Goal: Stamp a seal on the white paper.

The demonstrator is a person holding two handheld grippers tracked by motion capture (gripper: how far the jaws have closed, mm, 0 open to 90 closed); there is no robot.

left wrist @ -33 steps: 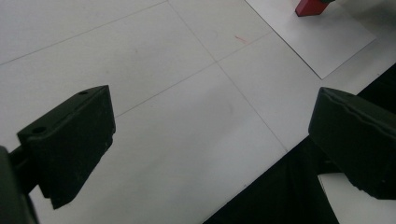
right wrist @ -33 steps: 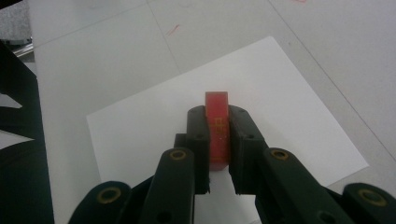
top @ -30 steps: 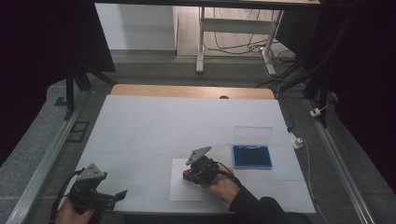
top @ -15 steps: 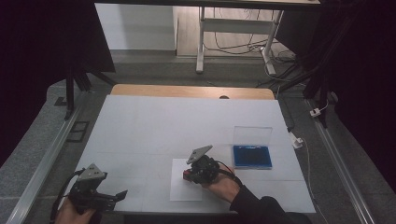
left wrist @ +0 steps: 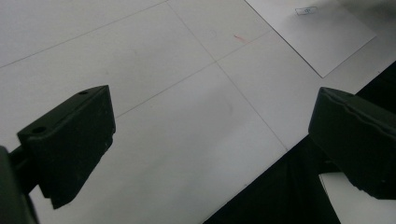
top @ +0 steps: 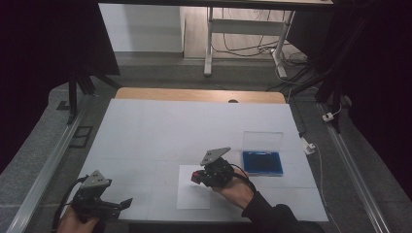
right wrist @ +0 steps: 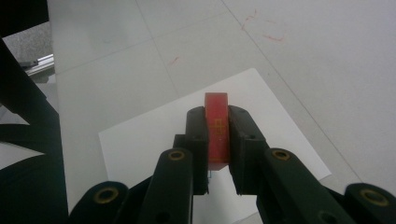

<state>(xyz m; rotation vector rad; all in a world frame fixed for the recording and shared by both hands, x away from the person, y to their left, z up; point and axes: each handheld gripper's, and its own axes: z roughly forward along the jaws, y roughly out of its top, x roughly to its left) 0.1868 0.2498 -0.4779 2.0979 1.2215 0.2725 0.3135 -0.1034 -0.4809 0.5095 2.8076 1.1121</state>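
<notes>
We look down on a white desk (top: pixel 160 131) with our forearms entering at six o'clock. Since a second ago almost nothing has shifted: our right tongs (top: pixel 198 177) sit in the same spot over the white paper sheet (top: pixel 187 196), just below the middle of the desk, and the paper has not slid. In the right gripper view those tongs (right wrist: pixel 217 140) are clamped on a small red stamp block (right wrist: pixel 216 126), its narrow face pinched between the two black pads and pointing down at the sheet (right wrist: pixel 140 144). We judge this steadiness to mean the stamp is being pressed or held over the paper, not carried anywhere. At three o'clock from the stamp lies the blue ink pad (top: pixel 262 162) in its open clear case, near but apart. Our left tongs (top: pixel 124 203) rest at seven o'clock by the desk's near edge, equally unmoved, spread wide with nothing between them, as the left gripper view confirms.
</notes>
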